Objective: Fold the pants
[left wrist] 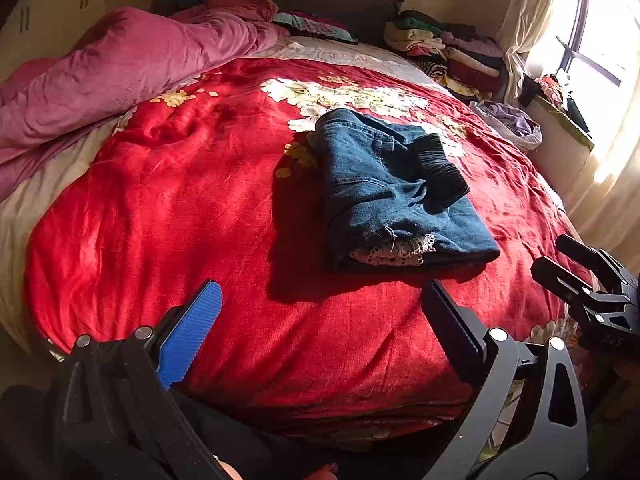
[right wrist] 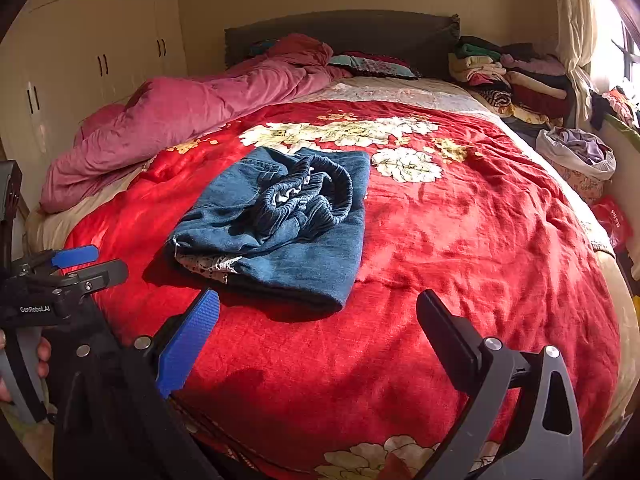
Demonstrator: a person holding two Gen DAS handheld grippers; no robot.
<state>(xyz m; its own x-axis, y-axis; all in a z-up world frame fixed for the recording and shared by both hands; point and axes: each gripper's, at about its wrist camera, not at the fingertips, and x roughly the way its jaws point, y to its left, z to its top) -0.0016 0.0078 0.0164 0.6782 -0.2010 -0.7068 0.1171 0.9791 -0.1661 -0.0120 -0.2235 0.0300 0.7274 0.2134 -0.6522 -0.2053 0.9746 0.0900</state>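
Bed filled both views, covered by a red plush blanket with cream-and-yellow flower print, nap crinkled and shiny in the sun. Pink crumpled duvet lay bunched along the bed's left side up to a dark headboard. Cream wardrobe with dark bar handles stood at left in the right wrist view. Stack of folded clothes sat at the far right corner of the bed, near a pale curtain. Pants, blue denim, lay folded into a squat rectangle at mid-blanket, gathered elastic waistband bunched on top, a bit of lace-like white trim showing at the near-left edge. White bag of lilac cloth sat off the right bedside. Left claw hovered above the near blanket, jaws spread wide, empty, one blue ribbed pad and one black pad, apart from the pants. Right claw was the same: wide apart, holding nothing, short of the pants' near edge. Left tool body in right wrist view read "GenRobot.AI" in white, with a person's fingers on its grey handle.
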